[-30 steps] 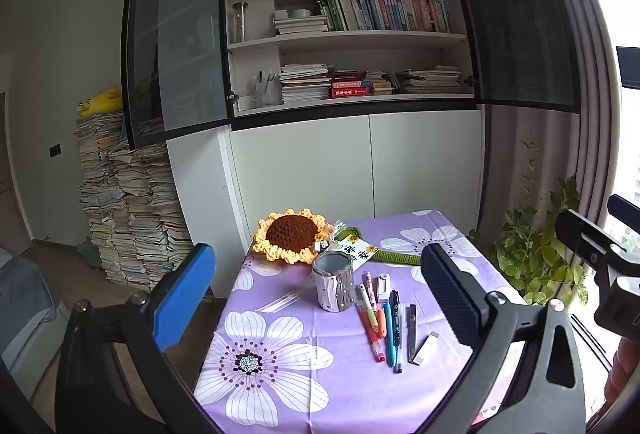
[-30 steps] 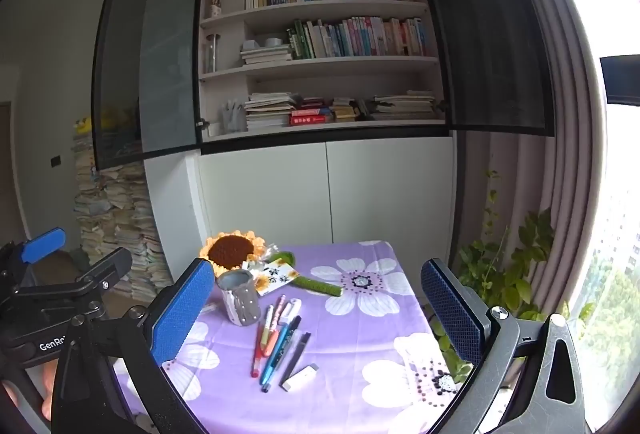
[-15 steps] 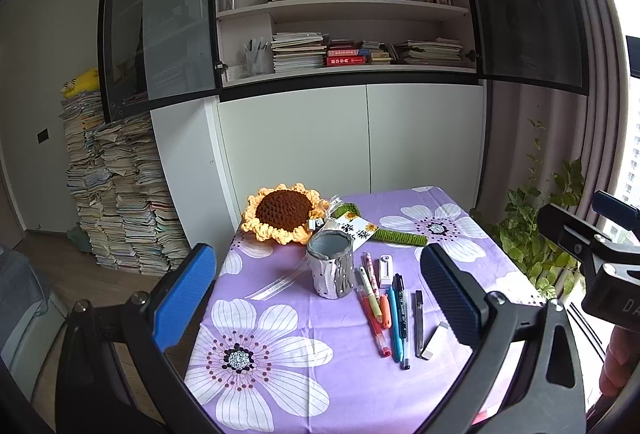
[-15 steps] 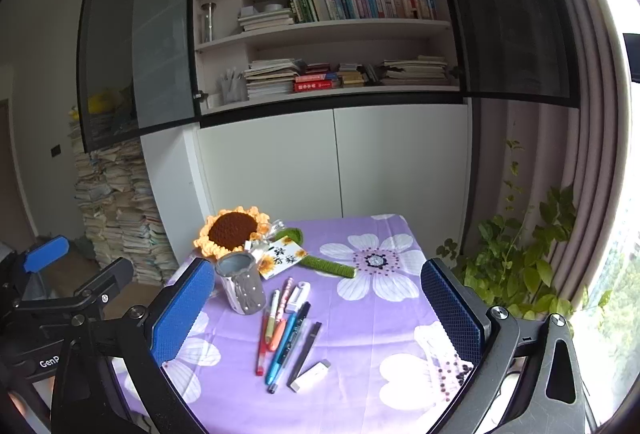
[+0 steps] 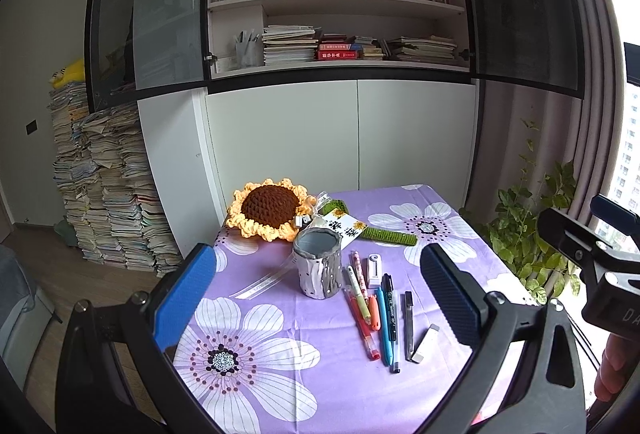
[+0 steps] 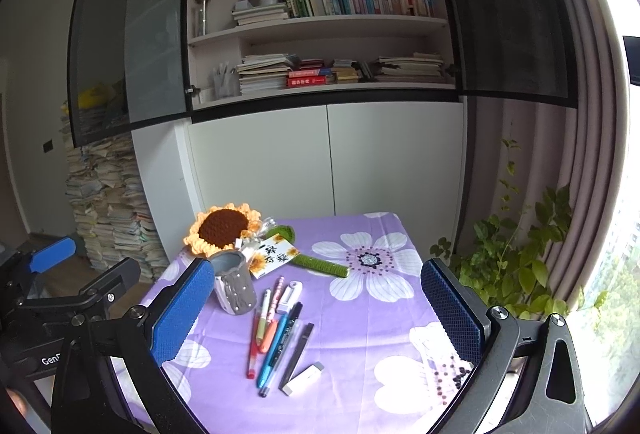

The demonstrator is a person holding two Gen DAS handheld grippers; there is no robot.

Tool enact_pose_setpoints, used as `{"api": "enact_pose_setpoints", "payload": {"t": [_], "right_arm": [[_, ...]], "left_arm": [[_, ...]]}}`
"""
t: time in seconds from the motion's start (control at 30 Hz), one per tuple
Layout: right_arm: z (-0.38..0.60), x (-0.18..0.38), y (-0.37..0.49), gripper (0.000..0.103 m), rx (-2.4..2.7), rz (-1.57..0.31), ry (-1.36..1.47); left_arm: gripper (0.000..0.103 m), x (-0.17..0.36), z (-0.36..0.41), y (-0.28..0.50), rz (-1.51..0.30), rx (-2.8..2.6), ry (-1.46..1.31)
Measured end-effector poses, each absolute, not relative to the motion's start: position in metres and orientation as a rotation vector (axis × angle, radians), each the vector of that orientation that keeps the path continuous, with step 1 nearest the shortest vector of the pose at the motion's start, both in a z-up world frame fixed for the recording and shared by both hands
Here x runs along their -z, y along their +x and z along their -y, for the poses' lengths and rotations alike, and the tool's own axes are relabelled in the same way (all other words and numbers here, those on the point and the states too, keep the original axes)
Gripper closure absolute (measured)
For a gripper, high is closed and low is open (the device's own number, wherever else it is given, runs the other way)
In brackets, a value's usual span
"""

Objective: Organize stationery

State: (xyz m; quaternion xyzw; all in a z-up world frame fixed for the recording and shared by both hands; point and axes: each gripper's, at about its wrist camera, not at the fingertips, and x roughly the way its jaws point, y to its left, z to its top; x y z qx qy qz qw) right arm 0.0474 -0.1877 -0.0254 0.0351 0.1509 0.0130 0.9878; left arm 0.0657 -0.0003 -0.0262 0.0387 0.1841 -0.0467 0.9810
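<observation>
Purple tablecloth (image 5: 280, 314), near edge cropped

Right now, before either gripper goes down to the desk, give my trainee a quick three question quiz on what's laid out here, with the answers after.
1. True or false: the left gripper and the right gripper are both open and hold nothing.
2. Multiple choice: the grey pen holder is A) lying on its side, B) standing upright with nothing in it, C) full of pens.
3. Short answer: which item lies nearest the camera at the right end of the row of pens?

Key
1. True; both are above the table.
2. B.
3. The white eraser, beside the thin black pen.
</observation>
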Motion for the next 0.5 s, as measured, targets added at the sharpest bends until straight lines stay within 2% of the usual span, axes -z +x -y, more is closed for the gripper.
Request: {"api": "enact_pose_setpoints", "payload": {"t": [0.5], "right_arm": [[0.194, 0.028, 0.022, 0.0, -0.045, -0.252, 0.095]], "left_arm": [[0.001, 0.025, 0.003, 0.051, -0.357, 0.084, 0.092]]}}
